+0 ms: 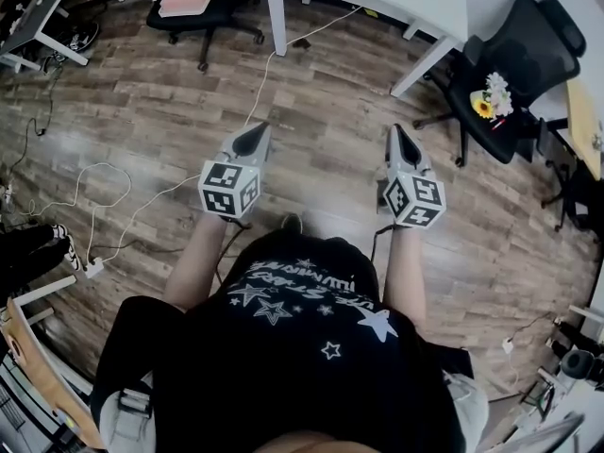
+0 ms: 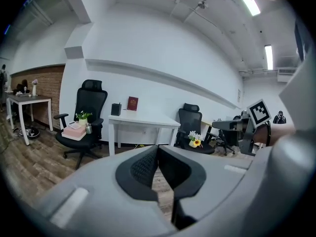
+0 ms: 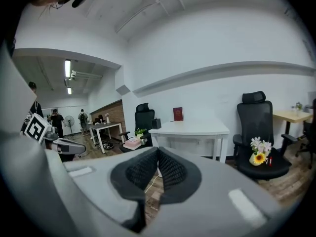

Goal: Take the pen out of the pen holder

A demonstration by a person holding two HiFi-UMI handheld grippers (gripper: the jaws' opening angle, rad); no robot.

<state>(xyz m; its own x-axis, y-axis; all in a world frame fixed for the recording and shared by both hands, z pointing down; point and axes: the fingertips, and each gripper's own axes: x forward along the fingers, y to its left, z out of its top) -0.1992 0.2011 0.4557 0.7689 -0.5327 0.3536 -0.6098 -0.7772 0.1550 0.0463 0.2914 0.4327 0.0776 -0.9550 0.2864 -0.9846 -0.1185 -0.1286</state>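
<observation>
A small black pen holder stands on the white table far ahead, next to a red upright card. It also shows in the right gripper view as a dark box on the table. No pen can be made out at this distance. My left gripper and right gripper are held side by side over the wooden floor, well short of the table. Both are shut with nothing between the pads.
A black office chair with a pot of flowers stands to the right of the table. Another chair at the left carries pink boxes. White cables trail over the floor. More desks stand at the far left and right.
</observation>
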